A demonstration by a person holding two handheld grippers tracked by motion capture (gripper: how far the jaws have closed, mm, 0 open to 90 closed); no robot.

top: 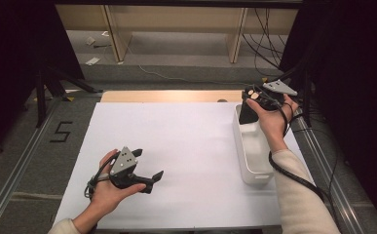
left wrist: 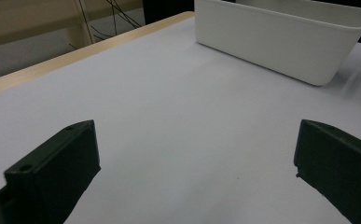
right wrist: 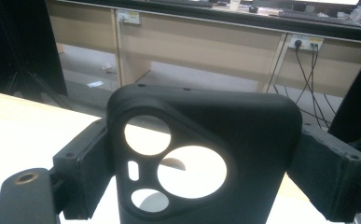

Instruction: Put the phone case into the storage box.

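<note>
At the right of the high view, the right tongs [top: 252,100] grasp a black phone case [right wrist: 201,158] by its sides, above the far end of the white bin [top: 248,156]. Lower left, the left tongs [top: 147,165] rest released over the white counter [top: 186,146].

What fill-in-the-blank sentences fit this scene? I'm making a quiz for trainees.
1. The right gripper is shut on a black phone ____.
2. The phone case hangs over a ____ bin.
3. The left gripper has its jaws ____, with nothing between them.
4. The bin sits at the mat's ____ edge in the high view.

Missing words: case; white; open; right
</note>
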